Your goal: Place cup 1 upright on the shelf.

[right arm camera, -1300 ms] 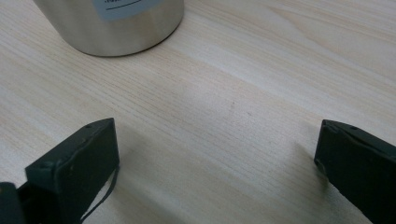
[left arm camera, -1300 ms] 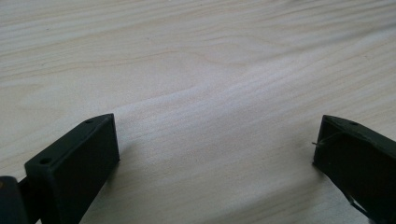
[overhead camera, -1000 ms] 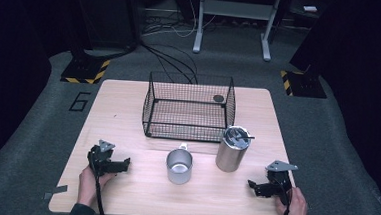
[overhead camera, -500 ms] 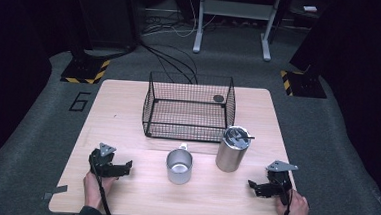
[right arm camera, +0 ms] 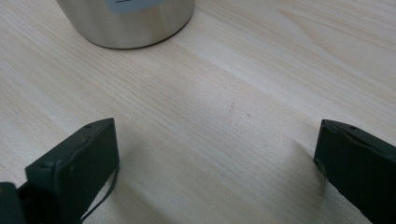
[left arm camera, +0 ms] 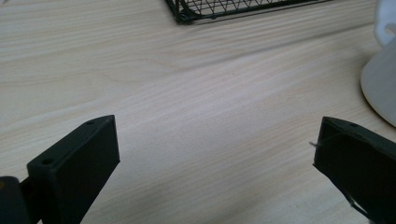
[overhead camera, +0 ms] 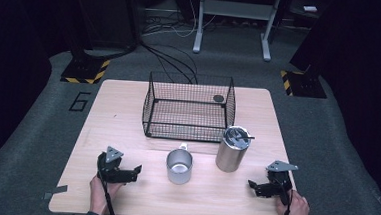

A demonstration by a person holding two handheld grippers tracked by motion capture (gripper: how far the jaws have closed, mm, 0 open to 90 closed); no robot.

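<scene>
- Dark room, grey carpet, cables + metal stand legs behind; wooden table [overhead camera: 118, 108] in the middle.
- Wire basket [overhead camera: 188, 107] sits toward far edge, centre; small dark disc [overhead camera: 218, 98] inside it near its far right corner.
- Steel mug [overhead camera: 179, 166] w/ white handle stands near table centre, just in front of basket, open top up. Looks empty.
- Tall steel tumbler [overhead camera: 232, 148] to right of mug, close to basket's near right corner; dark lid w/ something thin sticking out sideways, can't tell what.
- Left gripper [overhead camera: 135, 171] rests near front left corner, aimed at mug, jaws wide apart w/ nothing between. Left gripper view: pale mug wall [left arm camera: 380, 81] at right edge, basket corner [left arm camera: 187, 13] at top.
- Right gripper [overhead camera: 252, 184] near front right corner, jaws also spread wide, empty; tumbler base [right arm camera: 126, 23] straight ahead in right gripper view.
- Both hands low at front edge, well apart from mug + tumbler.
- Risks, my read: tumbler is tall + smooth, so a high or off-centre pinch could tip it toward basket or let it slip. Mug's round wall could skid if one jaw touches first. Lid bit may snag on basket wire if lifted over.
</scene>
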